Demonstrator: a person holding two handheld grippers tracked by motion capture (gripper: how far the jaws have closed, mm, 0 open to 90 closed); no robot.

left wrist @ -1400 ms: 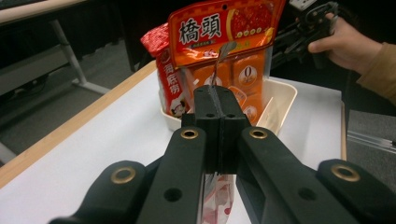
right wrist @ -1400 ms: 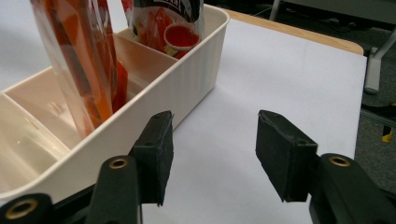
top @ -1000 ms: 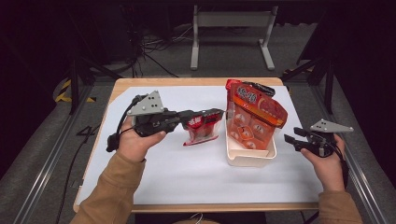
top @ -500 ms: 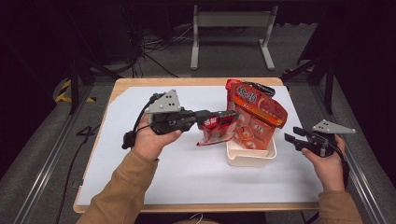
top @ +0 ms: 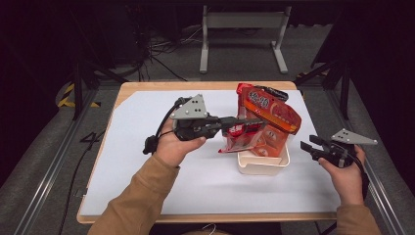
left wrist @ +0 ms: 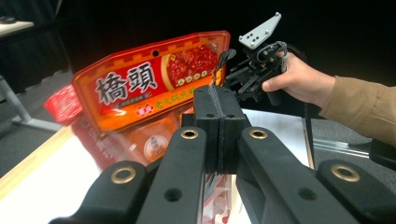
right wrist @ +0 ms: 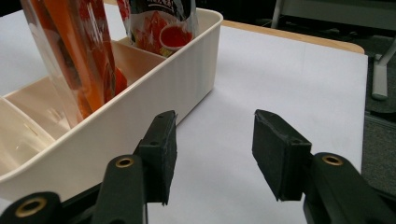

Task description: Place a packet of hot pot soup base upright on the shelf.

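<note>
My left gripper (top: 247,122) is shut on the top edge of a small red see-through pouch (top: 241,139), which hangs tilted over the left side of the white divided bin (top: 262,165). In the left gripper view the pads (left wrist: 208,121) are pressed flat together. A large red and orange snack packet (top: 269,110) (left wrist: 149,88) leans upright in the bin just behind the pouch. My right gripper (top: 309,149) (right wrist: 212,149) is held open just right of the bin (right wrist: 140,107). Its jaws have just been closing a little, with nothing between them.
The bin stands right of centre on a white sheet (top: 147,161) over a wooden table (top: 147,87). Further packets (right wrist: 84,60) stand in the bin's compartments. A metal stand (top: 242,34) is on the floor beyond the table.
My left gripper has carried the red pouch to the right, from above the sheet to over the bin, against the big packet. The right hand has stayed in place.
</note>
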